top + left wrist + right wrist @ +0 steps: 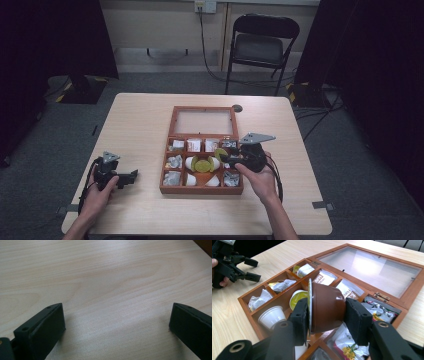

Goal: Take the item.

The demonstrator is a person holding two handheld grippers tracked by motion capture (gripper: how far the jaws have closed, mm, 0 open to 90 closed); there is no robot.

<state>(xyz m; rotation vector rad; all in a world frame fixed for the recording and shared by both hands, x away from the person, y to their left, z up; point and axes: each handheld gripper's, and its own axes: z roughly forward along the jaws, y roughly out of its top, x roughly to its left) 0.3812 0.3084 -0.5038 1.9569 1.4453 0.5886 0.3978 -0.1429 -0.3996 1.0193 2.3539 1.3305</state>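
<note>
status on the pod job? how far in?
Done: the wooden compartment box stands open, with capsules in its middle compartment. In hand: the right gripper is shut on a brown coffee pod with a yellow-green lid, above the box. Left: whether it's going in or out, I can't tell. The left gripper rests open on the table.

Curtained lab: folding chair [262, 45], cables [207, 60]

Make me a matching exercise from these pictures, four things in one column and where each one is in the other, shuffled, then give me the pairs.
Things:
1. brown capsule
2. white cup
3. left claw
4. folding chair

Places or states:
A. open above bare table
B. on the floor past the table's far edge
C. clamped in the right claw
D. lying in the wooden box

Pairs: 1-C, 2-D, 3-A, 4-B
</note>
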